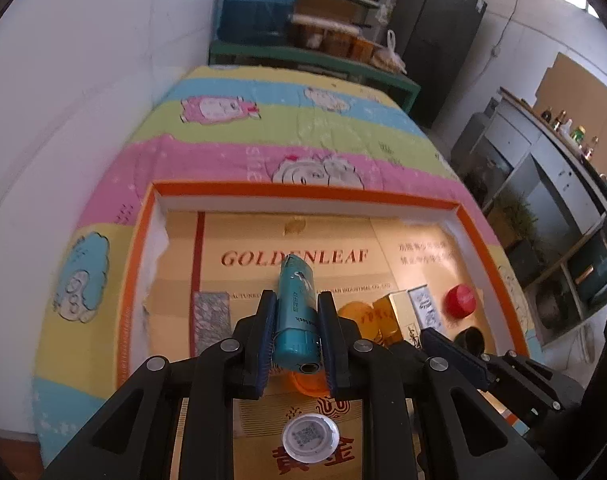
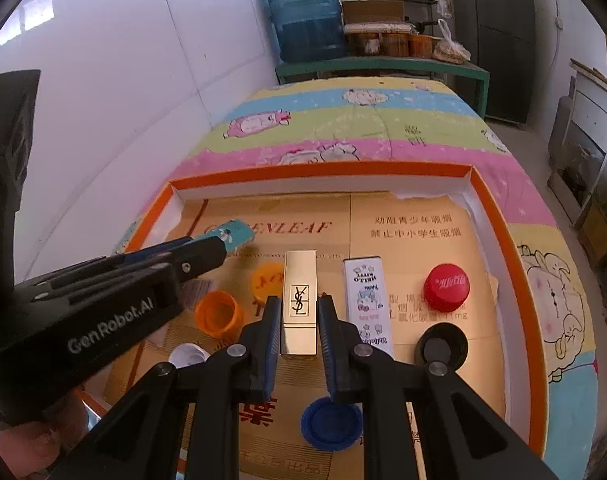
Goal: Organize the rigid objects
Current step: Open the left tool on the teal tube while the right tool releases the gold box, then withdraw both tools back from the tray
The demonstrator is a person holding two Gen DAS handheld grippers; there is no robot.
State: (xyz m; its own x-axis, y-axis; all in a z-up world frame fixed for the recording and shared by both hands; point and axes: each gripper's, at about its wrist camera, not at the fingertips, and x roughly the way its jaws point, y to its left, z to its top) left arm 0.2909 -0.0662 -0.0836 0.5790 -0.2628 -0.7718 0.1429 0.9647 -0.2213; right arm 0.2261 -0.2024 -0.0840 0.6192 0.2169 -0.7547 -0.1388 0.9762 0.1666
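Left wrist view: left gripper (image 1: 296, 312) has its jaws pinching a teal tube (image 1: 296, 312), which points forward and is held above the tray floor.
Right wrist view: right gripper (image 2: 300, 322) has its jaws on either side of a gold lipstick case (image 2: 300, 300); the left pad looks to touch it, a thin gap shows on the right, so I cannot tell whether it is gripped.
Tray: an orange-rimmed tray (image 2: 323, 170) lined with flattened gold carton sits on a striped cartoon blanket (image 2: 343, 128).
Lipstick case: lies lengthwise near the tray's middle, logo up.
White tin: white printed tin (image 2: 368, 300) lies just right of the case, parallel to it.
Caps to the right: red cap (image 2: 447, 286) sits beyond the tin; black cap (image 2: 441, 346) nearer the camera.
Caps to the left: orange cap (image 2: 217, 312) lies open side up, a yellow cap (image 2: 267, 280) beside it, a white cap (image 2: 189, 354) nearer.
Blue cap: blue cap (image 2: 331, 422) lies under the right gripper.
Background: water jug (image 2: 305, 16) stands on a green bench.
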